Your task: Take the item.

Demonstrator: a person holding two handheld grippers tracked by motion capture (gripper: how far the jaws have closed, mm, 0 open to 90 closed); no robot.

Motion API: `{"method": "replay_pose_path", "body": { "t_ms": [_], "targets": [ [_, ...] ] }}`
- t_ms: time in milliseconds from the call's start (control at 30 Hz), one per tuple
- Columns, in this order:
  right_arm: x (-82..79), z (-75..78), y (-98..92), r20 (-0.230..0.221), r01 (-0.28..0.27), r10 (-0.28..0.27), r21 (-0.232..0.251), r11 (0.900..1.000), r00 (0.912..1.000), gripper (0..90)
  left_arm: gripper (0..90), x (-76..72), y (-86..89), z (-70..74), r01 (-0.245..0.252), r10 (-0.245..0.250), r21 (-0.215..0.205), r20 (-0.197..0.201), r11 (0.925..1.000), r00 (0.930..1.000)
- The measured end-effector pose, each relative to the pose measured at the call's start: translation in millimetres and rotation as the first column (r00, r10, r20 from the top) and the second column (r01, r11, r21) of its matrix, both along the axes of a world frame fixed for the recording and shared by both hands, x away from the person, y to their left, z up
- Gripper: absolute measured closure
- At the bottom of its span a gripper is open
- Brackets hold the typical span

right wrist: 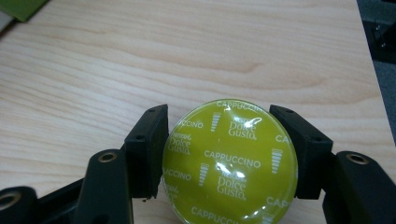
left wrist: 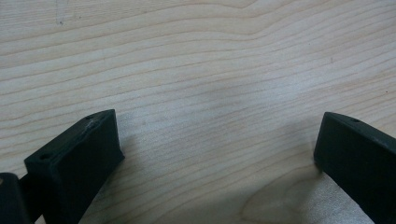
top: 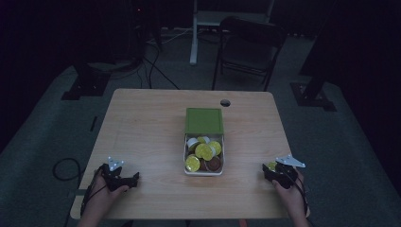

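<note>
A white box [top: 204, 171] stands at the middle of the wooden table [top: 146, 127] and holds several coffee capsules, most with yellow-green foil tops [top: 204, 151], one brown. Its green lid [top: 204, 120] lies just behind it. My right gripper [top: 270, 171] rests near the front right of the table, shut on a yellow-green capsule [right wrist: 231, 161] printed "Cappuccino"; both jaws press its sides. My left gripper [top: 134, 180] sits at the front left, open, with bare wood between its fingers [left wrist: 77, 163].
A round cable hole [top: 225, 102] is in the table's far edge. Behind the table stand a dark folding chair [top: 249, 47] and a white stand [top: 195, 33]. Cables trail over the grey floor at the left.
</note>
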State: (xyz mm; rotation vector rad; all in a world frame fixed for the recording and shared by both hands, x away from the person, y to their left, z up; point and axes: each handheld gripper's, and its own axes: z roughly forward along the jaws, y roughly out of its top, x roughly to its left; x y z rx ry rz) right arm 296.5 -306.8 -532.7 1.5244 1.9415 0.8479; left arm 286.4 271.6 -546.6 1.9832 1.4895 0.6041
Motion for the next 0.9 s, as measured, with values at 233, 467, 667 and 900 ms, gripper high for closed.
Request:
{"method": "replay_pose_path", "body": {
  "t_ms": [233,467,667,900],
  "targets": [
    [-0.1,-5.5,-6.1,-0.018,0.010,-0.010,0.009,1.000,0.9998,40.0,0.7,0.0,0.0,0.0,0.000,0.000,0.000,0.000,1.0000,1.0000],
    [-0.8,-6.3,-6.8,-0.013,0.005,-0.005,0.014,1.000,0.9999,39.5,0.7,0.0,0.0,0.0,0.000,0.000,0.000,0.000,1.0000,1.0000],
    [0.1,-6.8,-7.8,-0.016,0.005,-0.005,0.023,1.000,0.9999,38.5,0.7,0.0,0.0,0.0,0.000,0.000,0.000,0.000,1.0000,1.0000],
    [2.4,-0.8,-4.0,-0.014,-0.016,0.016,0.034,0.999,0.9998,29.7,0.7,0.0,0.0,0.0,0.000,0.000,0.000,0.000,1.0000,1.0000]
  ]
}}
